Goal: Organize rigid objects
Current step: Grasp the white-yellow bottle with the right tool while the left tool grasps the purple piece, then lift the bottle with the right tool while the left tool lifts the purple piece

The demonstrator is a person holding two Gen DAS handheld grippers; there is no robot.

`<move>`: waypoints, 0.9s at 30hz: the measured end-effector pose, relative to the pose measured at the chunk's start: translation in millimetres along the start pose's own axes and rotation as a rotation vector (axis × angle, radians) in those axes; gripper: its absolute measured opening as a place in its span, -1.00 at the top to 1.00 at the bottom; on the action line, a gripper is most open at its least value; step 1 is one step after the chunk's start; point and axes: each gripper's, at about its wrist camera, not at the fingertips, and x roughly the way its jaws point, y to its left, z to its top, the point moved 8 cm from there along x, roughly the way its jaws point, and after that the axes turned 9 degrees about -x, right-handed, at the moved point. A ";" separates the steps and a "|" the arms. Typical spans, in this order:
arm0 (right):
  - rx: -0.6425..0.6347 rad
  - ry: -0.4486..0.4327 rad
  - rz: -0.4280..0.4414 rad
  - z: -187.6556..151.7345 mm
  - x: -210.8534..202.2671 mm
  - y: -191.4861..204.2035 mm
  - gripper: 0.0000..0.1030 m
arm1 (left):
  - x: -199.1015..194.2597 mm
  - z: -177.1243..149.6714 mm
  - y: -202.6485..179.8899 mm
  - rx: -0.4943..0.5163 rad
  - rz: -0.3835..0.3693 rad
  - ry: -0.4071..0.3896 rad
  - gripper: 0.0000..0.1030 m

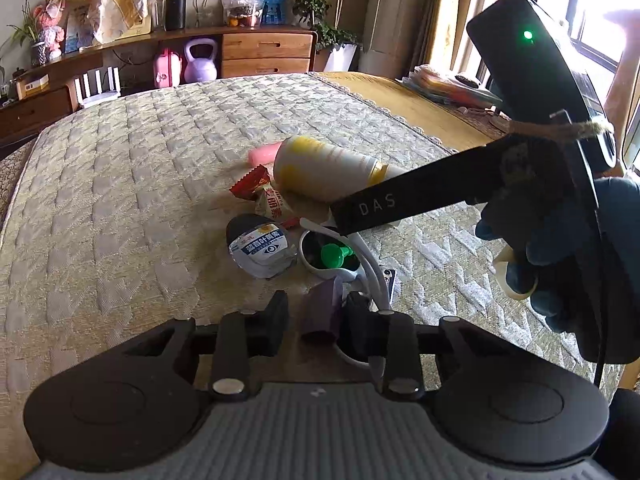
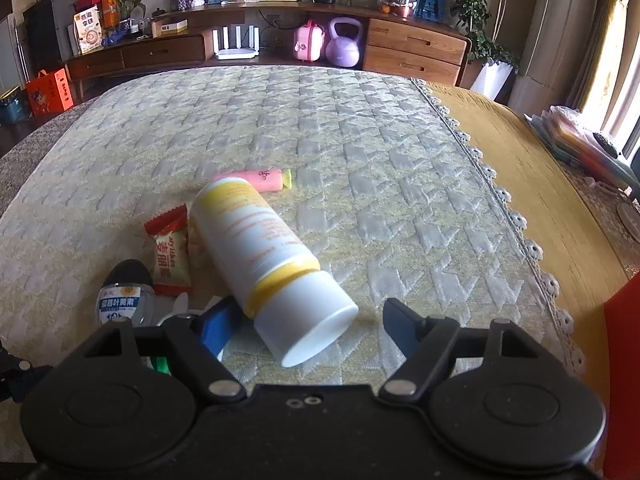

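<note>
A white and yellow bottle [image 2: 264, 256] lies on its side on the quilted bed cover, its white cap end between my right gripper's [image 2: 310, 318] open fingers. It also shows in the left wrist view [image 1: 324, 168], partly behind the right gripper's black finger. My left gripper [image 1: 314, 314] is open around a small purple block [image 1: 320, 312], above a white cup [image 1: 324, 252] holding a green piece [image 1: 334, 256]. A clear small bottle with a black cap [image 1: 258, 246] lies left of the cup, also in the right wrist view [image 2: 124, 292].
A red candy wrapper [image 2: 170, 248] and a pink tube [image 2: 266, 180] lie by the bottle. A white cable [image 1: 372, 268] runs by the cup. Wooden cabinets [image 2: 412, 52] with a purple kettlebell [image 2: 344, 42] stand beyond the bed [image 2: 280, 120]. A yellow cover [image 2: 540, 208] lies right.
</note>
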 end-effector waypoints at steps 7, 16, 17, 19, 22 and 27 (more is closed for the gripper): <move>-0.009 -0.011 0.051 11.2 2.7 1.7 -0.17 | -0.8 1.9 4.0 -0.014 0.004 -0.003 0.65; -0.007 -0.016 0.075 2.5 -7.6 3.5 0.02 | -4.8 4.0 5.1 -0.034 0.043 -0.004 0.65; -0.006 -0.017 0.075 -1.1 -10.0 2.6 0.03 | -5.8 4.2 4.9 -0.037 0.043 -0.003 0.65; -0.001 -0.024 0.070 -6.5 -16.0 -0.1 0.03 | -8.1 5.5 4.2 -0.039 0.052 -0.005 0.65; 0.006 -0.036 0.062 -14.3 -26.2 -5.6 0.04 | -12.3 8.1 1.1 -0.046 0.056 -0.010 0.65; 0.023 -0.058 0.046 -22.1 -44.4 -16.5 0.13 | -21.8 14.2 -7.3 -0.043 0.062 -0.028 0.65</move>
